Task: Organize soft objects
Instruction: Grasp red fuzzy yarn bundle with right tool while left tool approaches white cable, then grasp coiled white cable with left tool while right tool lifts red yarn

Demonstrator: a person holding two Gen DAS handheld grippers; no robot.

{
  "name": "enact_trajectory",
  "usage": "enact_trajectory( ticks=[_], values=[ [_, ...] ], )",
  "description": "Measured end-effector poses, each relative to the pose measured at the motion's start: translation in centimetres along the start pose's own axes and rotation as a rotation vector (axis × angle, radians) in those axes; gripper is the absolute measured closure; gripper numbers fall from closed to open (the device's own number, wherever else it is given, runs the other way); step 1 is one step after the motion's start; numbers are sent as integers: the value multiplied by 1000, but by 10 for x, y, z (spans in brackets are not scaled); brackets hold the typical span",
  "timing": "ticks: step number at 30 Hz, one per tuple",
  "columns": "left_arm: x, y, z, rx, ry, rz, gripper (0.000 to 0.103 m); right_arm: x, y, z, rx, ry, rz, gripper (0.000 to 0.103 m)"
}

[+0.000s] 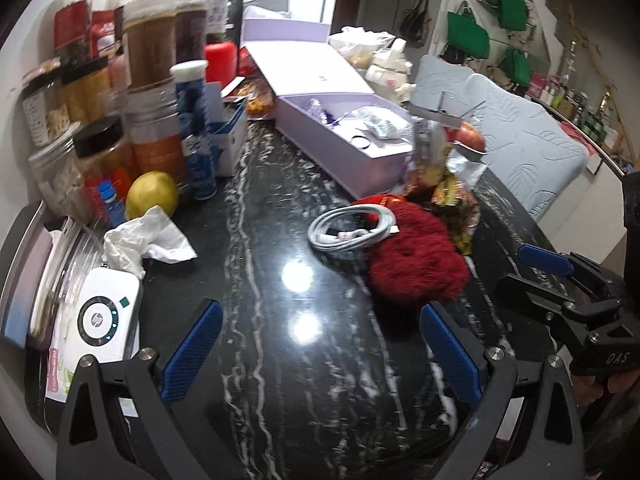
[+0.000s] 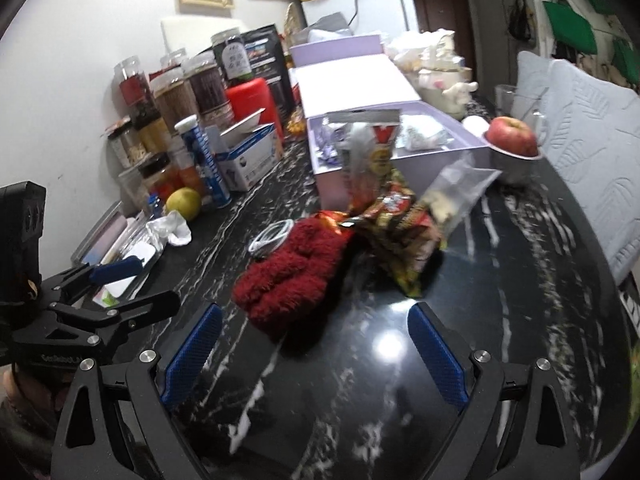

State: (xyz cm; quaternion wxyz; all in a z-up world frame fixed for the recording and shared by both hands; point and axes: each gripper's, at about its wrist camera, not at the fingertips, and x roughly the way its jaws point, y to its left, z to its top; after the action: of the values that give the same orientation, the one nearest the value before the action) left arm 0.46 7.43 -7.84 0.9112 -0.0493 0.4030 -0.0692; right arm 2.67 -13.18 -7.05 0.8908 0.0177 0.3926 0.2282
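Observation:
A fuzzy dark red soft item (image 1: 412,256) lies on the black marble counter (image 1: 280,360), also in the right wrist view (image 2: 292,272). A coiled white cable (image 1: 348,228) lies against its left side, and a crumpled white tissue (image 1: 144,240) lies further left. My left gripper (image 1: 320,352) is open and empty above the counter, the red item just ahead to its right. My right gripper (image 2: 316,352) is open and empty, the red item just ahead of its left finger. Each gripper shows at the edge of the other's view.
Snack bags (image 2: 400,216) lie behind the red item. An open lilac box (image 1: 348,136) sits further back. Jars and tubes (image 1: 152,80), a yellow fruit (image 1: 152,196) and a white HP device (image 1: 104,320) crowd the left. An apple in a bowl (image 2: 514,136) stands right.

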Motion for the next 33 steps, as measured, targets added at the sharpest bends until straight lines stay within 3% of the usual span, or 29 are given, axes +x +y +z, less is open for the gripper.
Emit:
enact_trajectory(
  ticks=[13,15,16,18,21,33],
  values=[
    [20,38,9,-91,25,4,2,70,1,22,24,98,71,8],
    [22,40,11,-88,28,23,2,76,-1,20,43,122,102,20],
    [23,40,12,-84,25,35,2,78,-2,18,50,134,111,33],
    [26,38,15,-79,22,33,2,77,-5,16,60,142,137,47],
    [30,34,19,-76,25,5,2,68,-8,12,64,136,160,55],
    [62,-12,33,26,54,-102,2,23,-34,-7,96,120,120,58]
  ],
)
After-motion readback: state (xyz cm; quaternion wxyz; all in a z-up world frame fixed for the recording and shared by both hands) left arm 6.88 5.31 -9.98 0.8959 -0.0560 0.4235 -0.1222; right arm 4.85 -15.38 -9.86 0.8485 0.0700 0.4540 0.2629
